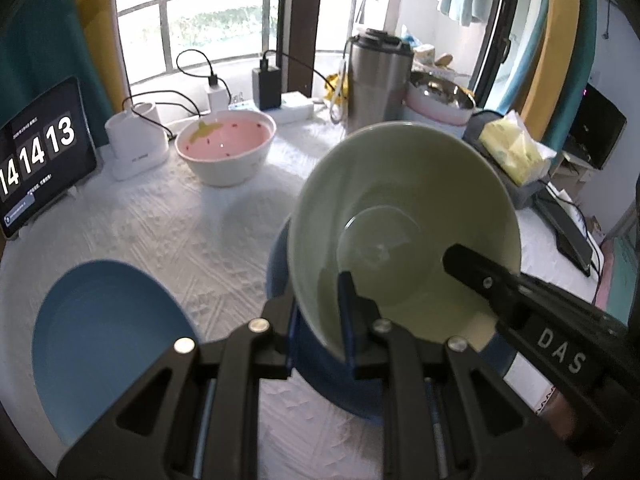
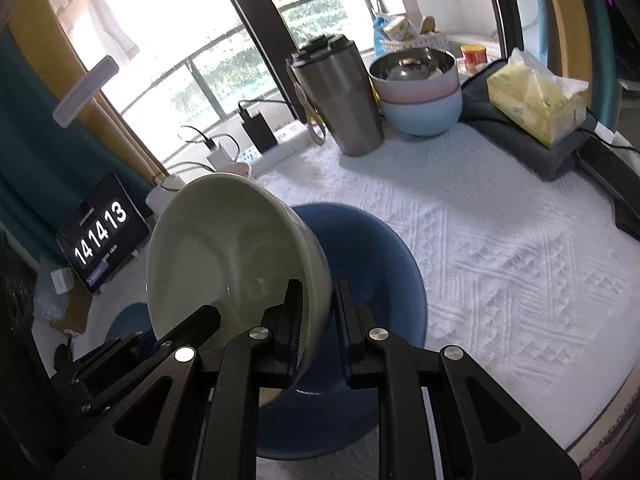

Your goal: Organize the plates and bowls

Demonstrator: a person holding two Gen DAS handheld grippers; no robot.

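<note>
- The left gripper [image 1: 320, 312] is clamped on the near rim of the green bowl [image 1: 400, 216]; the right gripper [image 2: 316, 320] is clamped on the opposite rim, likely so the bowl stays steady.
- The bowl hangs tilted just above the dark blue plate [image 2: 380, 272], probably its resting place.
- A light blue plate [image 1: 104, 336] lies apart on the tablecloth [image 1: 208, 232].

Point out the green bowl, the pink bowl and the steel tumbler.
green bowl [image 1: 400, 184]: left wrist view, inner wall.
pink bowl [image 1: 228, 138]: left wrist view, pink inside.
steel tumbler [image 2: 344, 100]: right wrist view, its side.
</note>
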